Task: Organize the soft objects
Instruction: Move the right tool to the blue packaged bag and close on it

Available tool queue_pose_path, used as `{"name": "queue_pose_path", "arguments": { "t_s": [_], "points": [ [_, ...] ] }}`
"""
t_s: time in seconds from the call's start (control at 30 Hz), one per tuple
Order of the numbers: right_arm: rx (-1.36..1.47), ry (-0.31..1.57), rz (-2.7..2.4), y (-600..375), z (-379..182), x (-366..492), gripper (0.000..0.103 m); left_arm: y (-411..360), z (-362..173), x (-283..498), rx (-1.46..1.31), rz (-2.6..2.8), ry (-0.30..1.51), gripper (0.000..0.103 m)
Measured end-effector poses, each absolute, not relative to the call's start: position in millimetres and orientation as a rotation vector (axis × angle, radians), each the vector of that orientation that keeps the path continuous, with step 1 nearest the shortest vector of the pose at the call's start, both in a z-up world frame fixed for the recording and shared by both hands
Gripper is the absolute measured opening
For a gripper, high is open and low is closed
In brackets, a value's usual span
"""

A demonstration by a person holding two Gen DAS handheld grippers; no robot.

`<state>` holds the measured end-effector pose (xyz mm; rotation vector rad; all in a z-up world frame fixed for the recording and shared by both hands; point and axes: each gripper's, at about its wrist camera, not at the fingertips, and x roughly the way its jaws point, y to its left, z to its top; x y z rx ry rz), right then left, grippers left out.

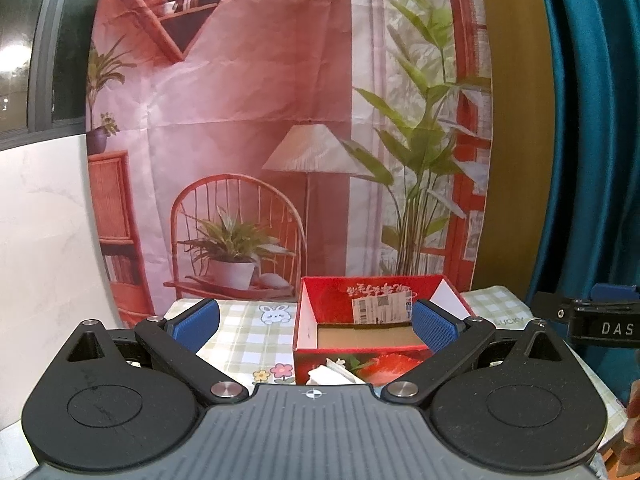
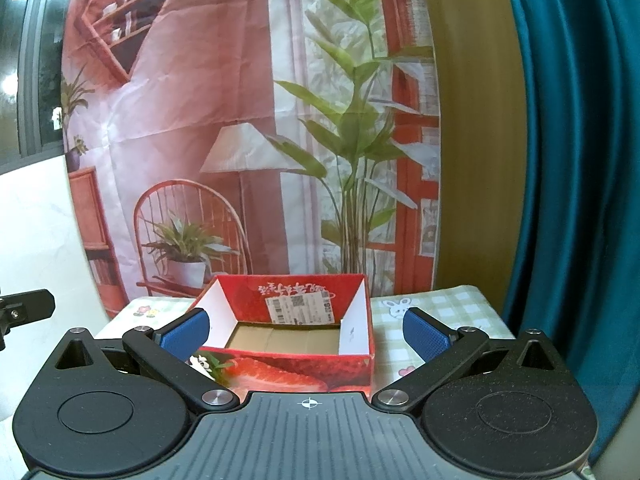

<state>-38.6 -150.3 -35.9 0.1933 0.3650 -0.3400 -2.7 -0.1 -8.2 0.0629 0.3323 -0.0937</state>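
The box [image 1: 362,334] is red, with strawberries printed on its front wall and white inner side walls; it stands open on the bench [image 1: 244,336], which has a green checked cloth with small rabbit and flower drawings. The brown cardboard floor of the box is bare, and a white shipping label [image 2: 300,310] is stuck on the inside of its far wall, below some white printed characters. No soft object shows in either view. The left tool [image 1: 316,320] is wide open and holds nothing; its two blue pads [image 1: 198,324] stand far apart, the right one in front of the box's right side. The right tool [image 2: 306,334] is also wide open and empty, and the box sits between its pads in that view. In the left wrist view a part of the right tool appears at the right edge, near the bench corner. Behind the bench hangs a backdrop [image 1: 248,120] printed with a chair, a lamp and green plants. To the right of it hangs a teal curtain [image 2: 568,160].
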Motion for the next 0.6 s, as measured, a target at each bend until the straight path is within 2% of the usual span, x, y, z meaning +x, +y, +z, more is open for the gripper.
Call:
{"name": "queue_pose_path", "arguments": {
  "t_s": [0.37, 0.6],
  "points": [
    [0.170, 0.331, -0.256, -142.4, -79.2, -30.8, 0.103, 18.8, -46.7, 24.1, -0.018, -0.139, 0.440, 0.103],
    [0.208, 0.447, -0.166, -135.7, -112.9, -13.4, 0.103, 23.3, -83.6, 40.3, -0.016, -0.156, 0.524, 0.103]
  ]
}}
